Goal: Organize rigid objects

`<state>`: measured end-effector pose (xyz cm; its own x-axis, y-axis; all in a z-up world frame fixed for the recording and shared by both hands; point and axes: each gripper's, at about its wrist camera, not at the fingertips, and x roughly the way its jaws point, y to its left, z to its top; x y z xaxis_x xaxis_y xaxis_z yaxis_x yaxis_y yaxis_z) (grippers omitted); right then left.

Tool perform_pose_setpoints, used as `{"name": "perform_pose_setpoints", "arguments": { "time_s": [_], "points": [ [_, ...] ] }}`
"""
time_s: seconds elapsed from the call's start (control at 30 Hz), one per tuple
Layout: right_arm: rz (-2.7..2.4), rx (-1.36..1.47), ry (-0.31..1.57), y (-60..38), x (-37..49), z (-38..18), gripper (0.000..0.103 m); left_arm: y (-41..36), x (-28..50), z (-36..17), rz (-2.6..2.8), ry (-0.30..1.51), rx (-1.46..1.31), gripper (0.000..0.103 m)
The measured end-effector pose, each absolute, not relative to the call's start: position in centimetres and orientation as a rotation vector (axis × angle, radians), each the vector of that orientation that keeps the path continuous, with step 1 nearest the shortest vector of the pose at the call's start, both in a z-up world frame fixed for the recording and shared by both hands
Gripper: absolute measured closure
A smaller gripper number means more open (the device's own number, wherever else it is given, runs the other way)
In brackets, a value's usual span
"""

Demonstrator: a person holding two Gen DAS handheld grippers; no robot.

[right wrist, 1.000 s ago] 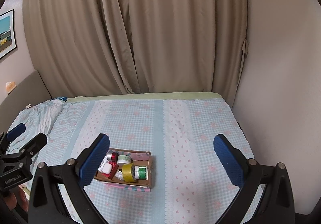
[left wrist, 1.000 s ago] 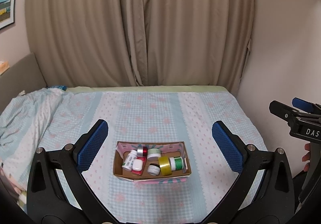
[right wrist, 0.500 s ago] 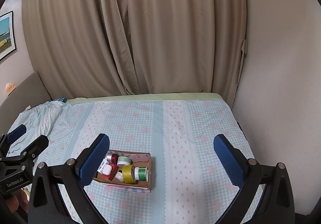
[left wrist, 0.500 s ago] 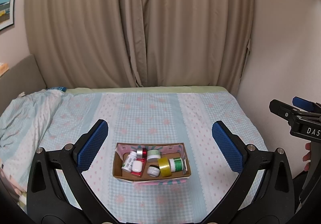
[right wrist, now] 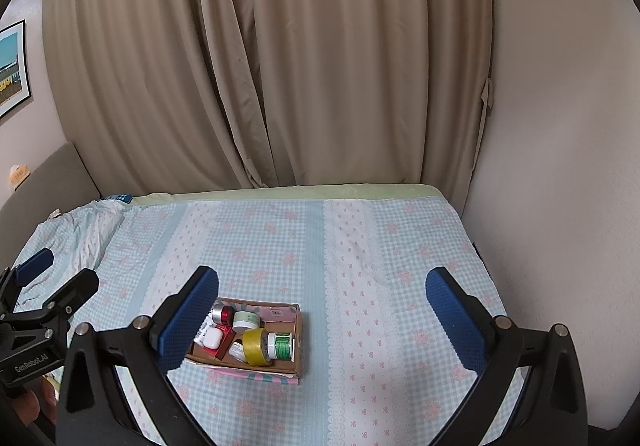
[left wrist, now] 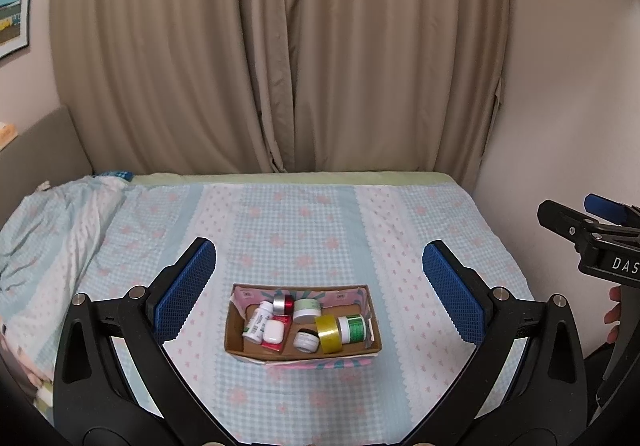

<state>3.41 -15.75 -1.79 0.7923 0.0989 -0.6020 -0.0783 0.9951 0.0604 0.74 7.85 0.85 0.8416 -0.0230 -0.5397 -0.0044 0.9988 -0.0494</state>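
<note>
While both grippers are hovering above the bed, the cardboard box is lying on the checked blue-and-white bedspread, its pink printed outside showing along the near wall. The box is a shallow open rectangle, its long axis running left to right across the left wrist view and slightly skewed in the right wrist view.

Inside it, small hard things are crowding together: a white bottle lying tilted at the left end, a white rounded case sitting on a flat red item, a red and silver cylinder lying on its side, a pale green jar, a small white jar, a glossy yellow tape roll standing on edge, and a green-labelled jar lying on its side at the right end.

The left gripper is holding its blue ribbed pads wide apart, gripping nothing, with the box framed between them. The right gripper is spread wide too, empty, its left pad overlapping the box's left end in view. Beige pleated curtains are hanging behind the bed.
</note>
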Motion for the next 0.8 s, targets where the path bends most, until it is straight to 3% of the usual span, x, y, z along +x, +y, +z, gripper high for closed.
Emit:
{"name": "perform_pose_setpoints", "arguments": {
  "time_s": [0.8],
  "points": [
    [0.084,0.041,0.663,-15.53,3.62,-2.31,0.000,8.34,1.59,0.04,0.063,0.522,-0.033,0.000]
  ]
}}
